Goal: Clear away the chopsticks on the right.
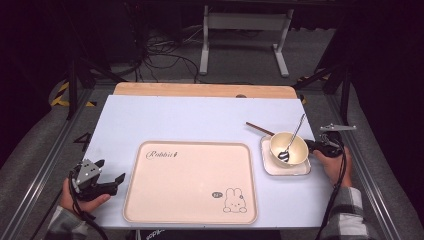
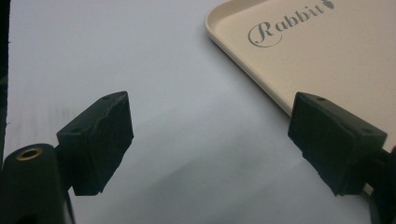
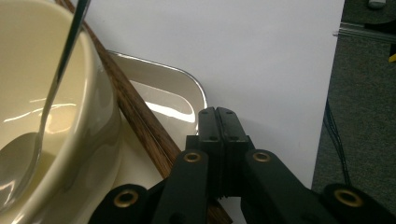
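While the big cream tray (image 1: 190,182) sits bare, nothing looks moved onto it yet. Glossy cream bowl (image 1: 289,148) with thin metal spoon (image 1: 295,135) stands on a small square plate (image 1: 272,167) at right, brown wooden chopsticks (image 3: 135,112) beside the bowl. Right gripper (image 3: 217,114) pinched together, touching the plate's edge; left gripper (image 2: 210,140) spread wide, empty, over matte white table (image 1: 165,120).

Glossy ceramic bowl (image 1: 289,148), metal spoon (image 1: 291,141), wooden chopsticks (image 3: 140,114).

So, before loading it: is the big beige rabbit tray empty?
Empty. The beige rabbit-print tray has a bare surface; the cream bowl stands beside it on the small square plate.
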`<state>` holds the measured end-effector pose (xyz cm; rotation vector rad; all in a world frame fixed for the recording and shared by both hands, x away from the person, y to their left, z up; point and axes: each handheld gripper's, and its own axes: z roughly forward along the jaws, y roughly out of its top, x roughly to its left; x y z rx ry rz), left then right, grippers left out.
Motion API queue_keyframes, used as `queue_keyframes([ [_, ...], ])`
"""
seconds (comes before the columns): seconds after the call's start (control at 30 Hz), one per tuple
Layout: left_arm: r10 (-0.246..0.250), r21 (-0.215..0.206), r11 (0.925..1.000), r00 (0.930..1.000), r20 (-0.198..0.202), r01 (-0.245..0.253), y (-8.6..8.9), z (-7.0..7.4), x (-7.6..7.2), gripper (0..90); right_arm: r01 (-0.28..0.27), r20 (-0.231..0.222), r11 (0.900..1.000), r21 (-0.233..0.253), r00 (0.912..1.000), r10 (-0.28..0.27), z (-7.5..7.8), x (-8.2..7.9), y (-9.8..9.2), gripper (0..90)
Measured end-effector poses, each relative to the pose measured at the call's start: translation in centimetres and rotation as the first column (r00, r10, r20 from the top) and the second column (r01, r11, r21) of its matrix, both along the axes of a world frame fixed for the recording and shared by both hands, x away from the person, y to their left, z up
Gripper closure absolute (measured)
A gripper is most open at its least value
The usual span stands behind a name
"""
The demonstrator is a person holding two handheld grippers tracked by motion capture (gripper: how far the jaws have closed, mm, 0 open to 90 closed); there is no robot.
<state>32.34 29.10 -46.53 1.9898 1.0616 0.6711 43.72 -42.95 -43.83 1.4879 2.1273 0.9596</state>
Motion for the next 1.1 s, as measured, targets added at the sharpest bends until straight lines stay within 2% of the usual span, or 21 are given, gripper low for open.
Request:
queue_keyframes([
  [0.3, -0.006, -0.002, 1.0, 1.0, 0.0, 0.006, 0.0, 0.0, 0.0, 14.6, -0.017, 0.0, 1.0, 0.015, 0.9999, 0.017, -0.1, -0.6, -0.5, 87.3],
  [0.33, -0.006, -0.003, 1.0, 1.0, -0.002, 0.006, 0.0, 0.0, 0.0, 14.6, -0.022, 0.004, 0.999, 0.035, 0.9998, 0.022, 0.1, -0.8, -0.7, 85.0],
  [0.37, -0.007, -0.004, 1.0, 1.0, -0.004, 0.007, 0.0, 0.0, -0.1, 14.6, -0.022, 0.004, 0.999, 0.035, 0.9998, 0.022, 0.1, -0.8, -0.7, 85.0],
  [0.53, -0.011, -0.003, 0.9999, 0.9999, -0.004, 0.011, 0.1, 0.0, 0.0, 14.6, -0.03, 0.035, 0.997, 0.072, 0.999, 0.028, 0.7, -1.3, -1.5, 78.3],
  [0.6, -0.013, -0.005, 0.9999, 0.9999, -0.009, 0.013, 0.1, 0.0, 0.0, 14.4, -0.061, 0.054, 0.992, 0.108, 0.997, 0.055, 1.3, -1.8, -1.9, 74.5],
  [0.7, -0.013, -0.002, 0.9999, 0.9999, -0.011, 0.013, 0.1, 0.0, 0.0, 14.3, -0.077, 0.065, 0.991, 0.108, 0.9954, 0.07, 1.7, -2.0, -2.0, 74.2],
  [0.87, -0.016, 0.002, 0.9999, 0.9998, -0.013, 0.016, 0.1, 0.0, -0.1, 14.3, -0.098, 0.04, 0.991, 0.092, 0.9947, 0.095, 1.7, -2.3, -2.3, 73.9],
  [0.93, -0.02, 0.003, 0.9998, 0.9997, -0.014, 0.021, 0.1, -0.1, -0.1, 14.2, -0.111, 0.016, 0.99, 0.083, 0.9938, 0.11, 1.7, -2.5, -2.4, 73.5],
  [1.1, -0.022, 0.0, 0.9998, 0.9996, -0.018, 0.022, 0.1, -0.1, 0.0, 14.2, -0.116, 0.002, 0.99, 0.075, 0.9932, 0.116, 1.5, -2.5, -2.4, 73.0],
])
